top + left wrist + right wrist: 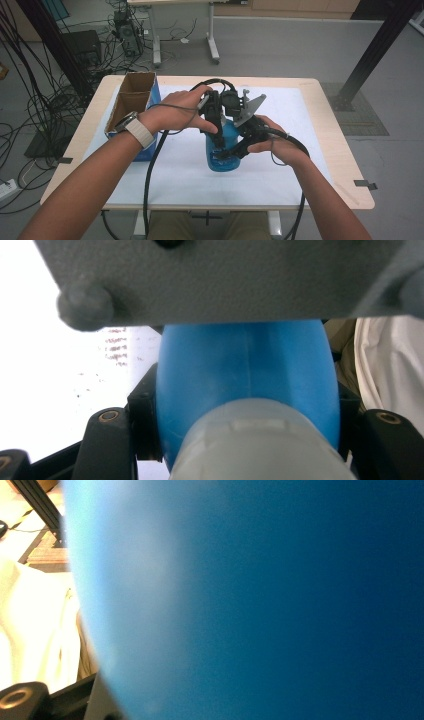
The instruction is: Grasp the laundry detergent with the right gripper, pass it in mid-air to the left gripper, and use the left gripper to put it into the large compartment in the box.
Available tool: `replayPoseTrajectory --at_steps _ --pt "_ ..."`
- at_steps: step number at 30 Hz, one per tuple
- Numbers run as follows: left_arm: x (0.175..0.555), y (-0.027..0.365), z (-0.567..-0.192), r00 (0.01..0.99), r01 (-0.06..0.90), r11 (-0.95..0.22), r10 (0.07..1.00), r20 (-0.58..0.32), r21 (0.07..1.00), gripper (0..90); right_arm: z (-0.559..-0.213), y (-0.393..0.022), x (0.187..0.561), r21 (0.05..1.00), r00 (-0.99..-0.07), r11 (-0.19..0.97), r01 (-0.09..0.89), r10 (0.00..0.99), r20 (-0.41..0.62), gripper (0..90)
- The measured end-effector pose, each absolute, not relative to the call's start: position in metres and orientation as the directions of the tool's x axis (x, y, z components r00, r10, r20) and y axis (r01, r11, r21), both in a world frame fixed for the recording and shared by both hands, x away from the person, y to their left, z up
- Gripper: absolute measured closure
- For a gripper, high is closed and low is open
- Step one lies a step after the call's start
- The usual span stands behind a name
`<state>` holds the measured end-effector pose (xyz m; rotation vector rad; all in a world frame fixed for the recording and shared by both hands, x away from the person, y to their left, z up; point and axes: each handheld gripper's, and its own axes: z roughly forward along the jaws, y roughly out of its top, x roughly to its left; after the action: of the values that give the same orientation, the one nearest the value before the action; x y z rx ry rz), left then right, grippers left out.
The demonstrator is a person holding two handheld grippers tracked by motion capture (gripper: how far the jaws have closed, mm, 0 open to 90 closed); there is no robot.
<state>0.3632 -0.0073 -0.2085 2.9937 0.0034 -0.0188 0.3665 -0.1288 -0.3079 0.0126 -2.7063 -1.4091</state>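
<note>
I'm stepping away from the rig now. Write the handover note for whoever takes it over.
Left gripper: shut on the blue bottle, jaws either side of its body, just below the pale cap.
Right gripper: shut on the same bottle, lower on its body, from the right.
Bottle: upright at mid-table on the white mat; cardboard box stands open at the left.
Done: both grips set.
Left: cap apparently still on; likely open it or move the bottle.

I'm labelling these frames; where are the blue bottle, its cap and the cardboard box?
blue bottle [222, 150], high view, lower body.
cap [260, 440], left gripper view, its side.
cardboard box [131, 102], high view, inner wall.
</note>
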Motion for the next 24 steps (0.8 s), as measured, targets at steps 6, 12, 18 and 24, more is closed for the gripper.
replayPoseTrajectory --at_steps 6,12,18,24 --pt "0.3633 -0.0066 -0.2081 1.0 0.005 -0.988 0.004 -0.013 0.152 38.0 -0.3076 -0.1287 0.3668 0.819 -0.996 0.572 0.033 -0.049 0.074 43.5" --pt "0.3632 -0.0069 -0.208 1.0 0.006 -0.989 0.004 -0.014 0.149 38.0 -0.3077 -0.1285 0.3667 0.82 -0.996 0.572 0.032 -0.051 0.075 43.5" --pt "0.3626 -0.0073 -0.2074 1.0 0.005 -0.989 0.003 -0.012 0.145 38.0 -0.3073 -0.1288 0.3664 0.821 -0.996 0.571 0.031 -0.052 0.073 43.5" --pt "0.362 -0.0074 -0.2068 1.0 0.006 -0.99 0.005 -0.012 0.144 38.0 -0.3069 -0.1288 0.3658 0.821 -0.996 0.57 0.029 -0.052 0.071 43.4"
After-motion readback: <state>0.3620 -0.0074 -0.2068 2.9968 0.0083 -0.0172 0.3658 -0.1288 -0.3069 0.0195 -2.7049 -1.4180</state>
